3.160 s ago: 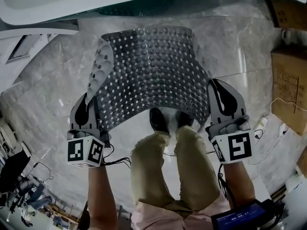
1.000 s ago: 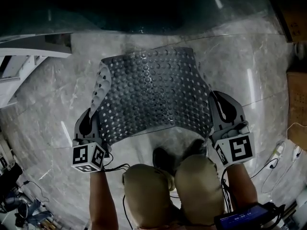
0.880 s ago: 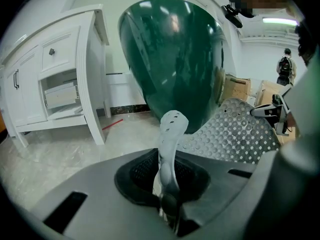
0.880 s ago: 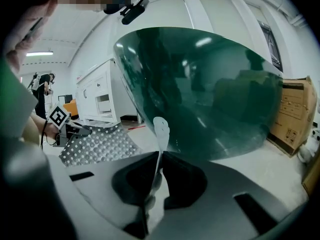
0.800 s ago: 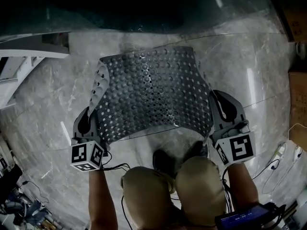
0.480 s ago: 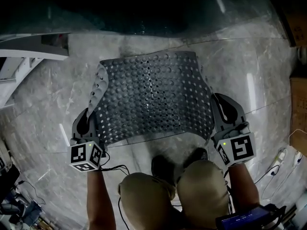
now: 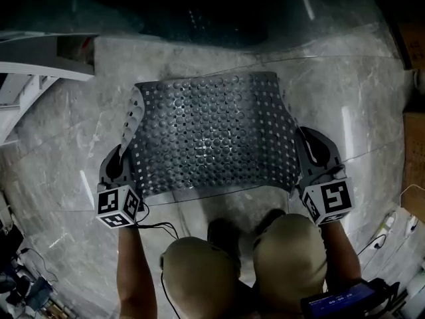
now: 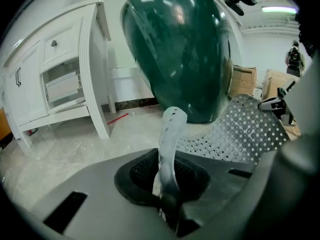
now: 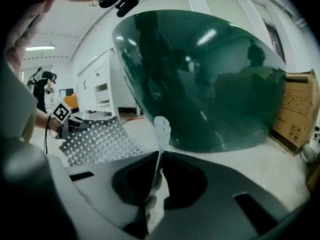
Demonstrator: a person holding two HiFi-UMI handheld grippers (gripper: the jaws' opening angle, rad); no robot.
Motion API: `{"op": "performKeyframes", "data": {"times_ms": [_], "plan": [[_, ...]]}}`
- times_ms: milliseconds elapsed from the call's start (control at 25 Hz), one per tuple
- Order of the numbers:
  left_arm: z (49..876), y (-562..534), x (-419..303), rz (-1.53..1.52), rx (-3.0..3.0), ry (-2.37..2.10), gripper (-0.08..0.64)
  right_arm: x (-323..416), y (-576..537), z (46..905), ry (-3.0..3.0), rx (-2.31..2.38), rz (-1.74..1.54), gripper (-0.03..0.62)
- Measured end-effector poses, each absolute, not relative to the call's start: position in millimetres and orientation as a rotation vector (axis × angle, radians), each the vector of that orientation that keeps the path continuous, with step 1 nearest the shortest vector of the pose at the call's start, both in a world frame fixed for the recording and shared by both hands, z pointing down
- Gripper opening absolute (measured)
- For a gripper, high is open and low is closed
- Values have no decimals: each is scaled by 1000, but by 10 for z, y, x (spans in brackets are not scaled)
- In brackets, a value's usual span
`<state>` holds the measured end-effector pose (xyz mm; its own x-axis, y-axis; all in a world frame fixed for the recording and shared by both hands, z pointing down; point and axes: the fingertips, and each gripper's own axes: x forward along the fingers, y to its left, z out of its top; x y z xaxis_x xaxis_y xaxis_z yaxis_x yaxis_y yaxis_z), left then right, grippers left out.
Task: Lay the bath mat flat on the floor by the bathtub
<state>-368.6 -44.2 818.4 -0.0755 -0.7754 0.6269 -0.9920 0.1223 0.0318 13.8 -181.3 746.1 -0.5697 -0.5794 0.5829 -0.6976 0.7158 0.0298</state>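
A grey perforated bath mat (image 7: 209, 135) hangs spread between both grippers, low over the marble floor in front of the dark green bathtub (image 7: 199, 12). My left gripper (image 7: 123, 167) is shut on the mat's near left corner; that edge curls up as a pale strip (image 8: 169, 139). On the near right corner my right gripper (image 7: 305, 157) is shut, with the thin mat edge (image 9: 159, 134) standing up between its jaws. In both gripper views the tub (image 8: 180, 54) (image 9: 200, 79) rises just ahead.
A white cabinet (image 8: 55, 79) stands left of the tub. Cardboard boxes (image 9: 295, 109) sit on the right. Cables (image 7: 392, 224) trail on the floor at lower right. The person's knees (image 7: 246, 271) and shoes lie just behind the mat.
The mat has come lower and flatter toward the floor, its far edge spreading wider. The person's knees have bent further forward; both grippers keep their hold.
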Motion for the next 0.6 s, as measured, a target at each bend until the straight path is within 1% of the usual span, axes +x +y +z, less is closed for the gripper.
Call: {"op": "performKeyframes", "data": {"times_ms": [600], "plan": [[8749,-419,-3959,679,1656,-1891,40,325,-1965,7887,-2292,1022,287,31]]}}
